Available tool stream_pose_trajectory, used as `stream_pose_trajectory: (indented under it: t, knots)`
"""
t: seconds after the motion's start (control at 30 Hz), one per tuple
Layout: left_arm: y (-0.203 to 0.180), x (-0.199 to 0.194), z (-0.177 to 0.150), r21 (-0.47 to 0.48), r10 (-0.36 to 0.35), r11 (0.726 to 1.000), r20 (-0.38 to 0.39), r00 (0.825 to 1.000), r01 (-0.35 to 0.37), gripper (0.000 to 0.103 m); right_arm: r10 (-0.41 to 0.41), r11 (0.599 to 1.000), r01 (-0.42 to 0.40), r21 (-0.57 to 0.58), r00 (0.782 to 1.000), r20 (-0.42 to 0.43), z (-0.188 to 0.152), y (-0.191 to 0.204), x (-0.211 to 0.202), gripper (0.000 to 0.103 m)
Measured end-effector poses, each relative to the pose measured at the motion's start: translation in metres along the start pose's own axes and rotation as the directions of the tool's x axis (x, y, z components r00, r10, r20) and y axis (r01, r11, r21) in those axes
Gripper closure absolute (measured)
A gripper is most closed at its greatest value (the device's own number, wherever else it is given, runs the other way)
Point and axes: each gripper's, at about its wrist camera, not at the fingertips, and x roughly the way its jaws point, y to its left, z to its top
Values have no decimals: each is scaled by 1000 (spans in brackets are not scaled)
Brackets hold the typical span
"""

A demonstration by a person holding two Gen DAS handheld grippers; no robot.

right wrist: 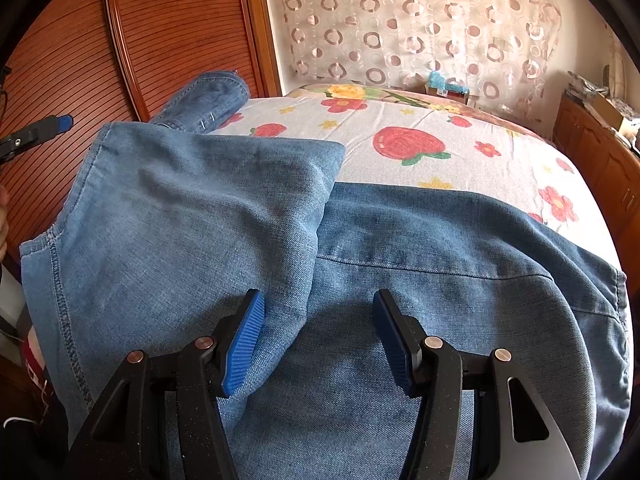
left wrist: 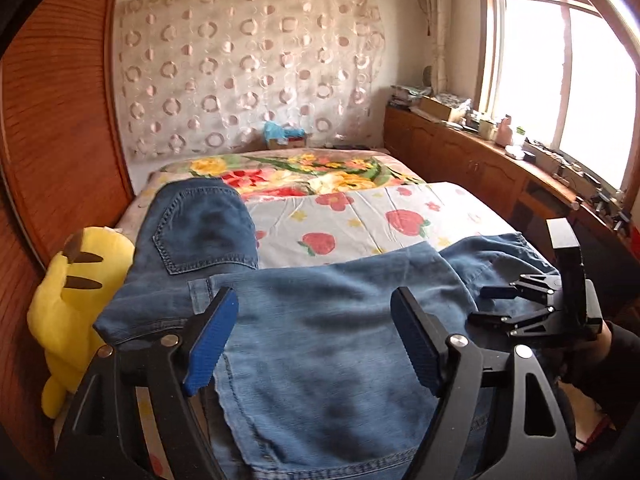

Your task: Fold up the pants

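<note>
Pants (left wrist: 320, 320) lie spread beneath each hand-held gripper (left wrist: 314, 336) (right wrist: 318, 332) — both wide apart, gripping nothing.

pants (right wrist: 400, 240): matt denim | wardrobe (left wrist: 60, 120): ribbed glossy wood

1. A yellow plush toy (left wrist: 76, 308) sits at the bed's left edge.
2. A strawberry-print sheet (right wrist: 420, 144) covers the bed.
3. A floral blanket (left wrist: 304, 172) lies at the bed's far end.
4. A circle-patterned curtain (left wrist: 248, 68) hangs behind.
5. A wooden cabinet (left wrist: 460, 156) runs under the window (left wrist: 560, 80).
</note>
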Motion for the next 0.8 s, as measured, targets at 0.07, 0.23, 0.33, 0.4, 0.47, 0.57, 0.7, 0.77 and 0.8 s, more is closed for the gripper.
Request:
stream_pose_trajectory:
  t: [0.07, 0.23, 0.33, 0.4, 0.47, 0.57, 0.7, 0.77, 0.8]
  knots:
    - [-7, -1, 0, 10, 1, 1000, 7, 1000, -1, 24, -4, 1000, 4, -3, 1000, 0, 0, 1, 1, 44]
    - [-22, 2, -3, 29, 2, 1000, 3, 1000, -3, 24, -7, 1000, 7, -6, 1000, -1, 0, 1, 1, 44]
    - [-27, 4, -4, 26, -4, 1000, 0, 1000, 4, 24, -16, 1000, 16, -7, 1000, -9, -1, 2, -1, 44]
    - [-32, 5, -6, 21, -11, 1000, -2, 1000, 11, 24, -28, 1000, 28, 5, 1000, -12, -3, -1, -6, 44]
    - [-37, 5, -7, 25, -17, 1000, -6, 1000, 17, 24, -45, 999, 45, 12, 999, 8, -7, -4, -19, 44]
    - [-46, 6, -10, 33, -21, 999, -10, 1000, 22, 24, -74, 997, 73, 29, 997, 36, -16, -14, -42, 44]
    - [-60, 7, -16, 35, -46, 998, -21, 999, 47, 24, -120, 991, 116, 67, 991, 58, -36, -34, -76, 44]
    - [-68, 8, -20, 37, -56, 998, -25, 998, 57, 24, -149, 985, 143, 94, 987, 64, -49, -46, -93, 44]
    - [-73, 9, -22, 37, -63, 997, -29, 998, 64, 24, -166, 982, 158, 105, 984, 66, -57, -53, -101, 44]
